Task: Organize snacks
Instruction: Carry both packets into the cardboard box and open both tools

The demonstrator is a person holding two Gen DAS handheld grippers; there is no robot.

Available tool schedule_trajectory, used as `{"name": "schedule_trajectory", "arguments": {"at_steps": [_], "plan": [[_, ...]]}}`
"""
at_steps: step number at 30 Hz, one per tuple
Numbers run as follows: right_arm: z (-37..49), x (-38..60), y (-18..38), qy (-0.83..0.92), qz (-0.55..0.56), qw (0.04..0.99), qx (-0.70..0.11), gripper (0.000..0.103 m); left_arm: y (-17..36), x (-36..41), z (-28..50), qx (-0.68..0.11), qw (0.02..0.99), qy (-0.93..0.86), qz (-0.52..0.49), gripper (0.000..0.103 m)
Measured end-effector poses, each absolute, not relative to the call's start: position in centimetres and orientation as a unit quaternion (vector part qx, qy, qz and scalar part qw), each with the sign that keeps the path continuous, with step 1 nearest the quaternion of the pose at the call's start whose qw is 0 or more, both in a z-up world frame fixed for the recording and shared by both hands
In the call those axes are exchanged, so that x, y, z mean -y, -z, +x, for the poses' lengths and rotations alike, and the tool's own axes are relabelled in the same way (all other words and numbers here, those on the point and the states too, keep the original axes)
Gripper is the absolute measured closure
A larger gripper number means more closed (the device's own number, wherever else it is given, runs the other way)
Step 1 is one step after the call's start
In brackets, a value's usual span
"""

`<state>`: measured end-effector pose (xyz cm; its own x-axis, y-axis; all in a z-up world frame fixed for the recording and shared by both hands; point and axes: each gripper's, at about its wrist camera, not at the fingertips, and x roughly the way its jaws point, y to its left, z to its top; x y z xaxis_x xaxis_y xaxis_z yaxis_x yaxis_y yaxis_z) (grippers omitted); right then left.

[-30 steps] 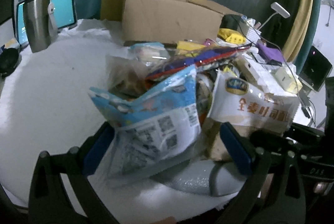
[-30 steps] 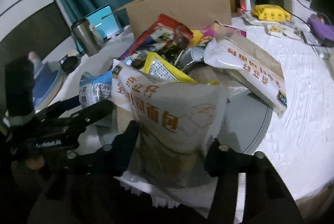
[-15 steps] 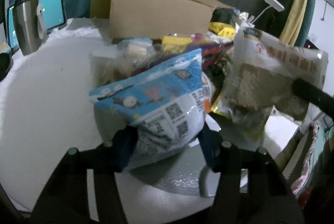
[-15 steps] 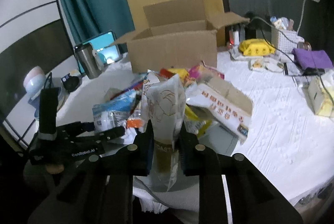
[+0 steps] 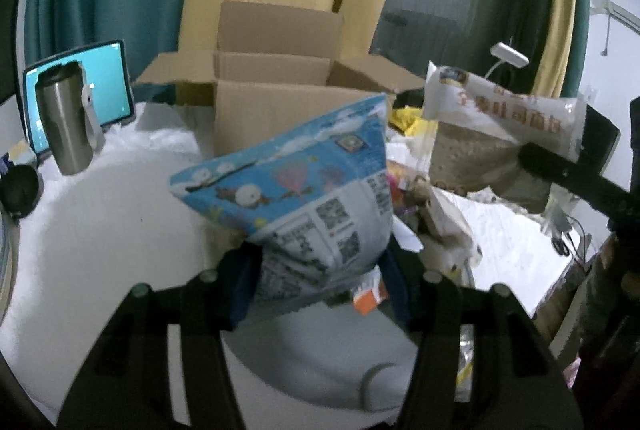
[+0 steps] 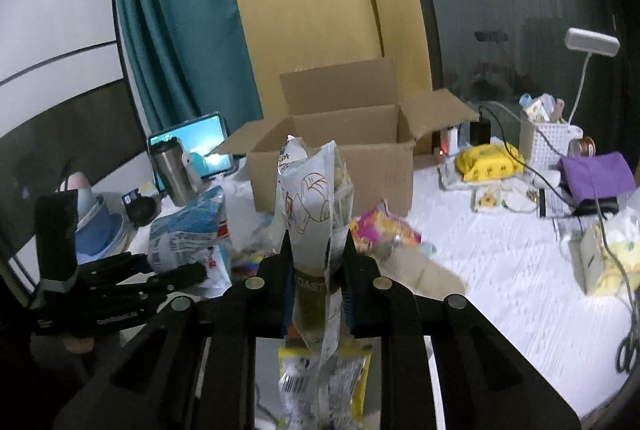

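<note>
My left gripper (image 5: pixel 320 270) is shut on the lower end of a blue and white snack bag (image 5: pixel 300 197), held up off the table. In the right wrist view the same gripper (image 6: pixel 160 276) and blue bag (image 6: pixel 192 230) show at the left. My right gripper (image 6: pixel 316 270) is shut on a white toast bread bag (image 6: pixel 312 197) that stands upright between its fingers; this bag (image 5: pixel 496 133) hangs at the right of the left wrist view. An open cardboard box (image 6: pixel 332 157) stands behind both. Loose snack packs (image 6: pixel 380 230) lie on the table below.
A steel tumbler (image 5: pixel 68 125) and a lit tablet (image 5: pixel 108 85) stand at the back left. At the right are a yellow cloth (image 6: pixel 488 159), a white basket (image 6: pixel 548 145), a desk lamp (image 6: pixel 592 41), a purple cloth (image 6: pixel 596 175) and cables. A grey round tray (image 5: pixel 320 358) lies under the grippers.
Both grippers have closed on their bags and risen, lifting the blue bag and the toast bag out of the snack pile. The box's open top has come into view.
</note>
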<state>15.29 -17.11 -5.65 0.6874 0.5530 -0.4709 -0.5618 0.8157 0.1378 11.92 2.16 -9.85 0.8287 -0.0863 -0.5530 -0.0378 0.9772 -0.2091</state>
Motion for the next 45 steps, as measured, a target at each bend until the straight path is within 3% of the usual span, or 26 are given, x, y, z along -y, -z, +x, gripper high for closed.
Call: {"name": "schedule_trajectory", "arguments": {"at_steps": [24,45], "plan": [[25.2,14.0,3.2,-0.313,-0.017,0.92,-0.233,0.082,4.3,-4.7,21.8,-0.235,0.97,0.013,-0.061,0.047],[37.3,8.3,4.9,-0.327,-0.024,0.911,-0.252,0.082,7.6,-9.3,33.7,-0.259,0.963,0.006,-0.07,0.046]]}}
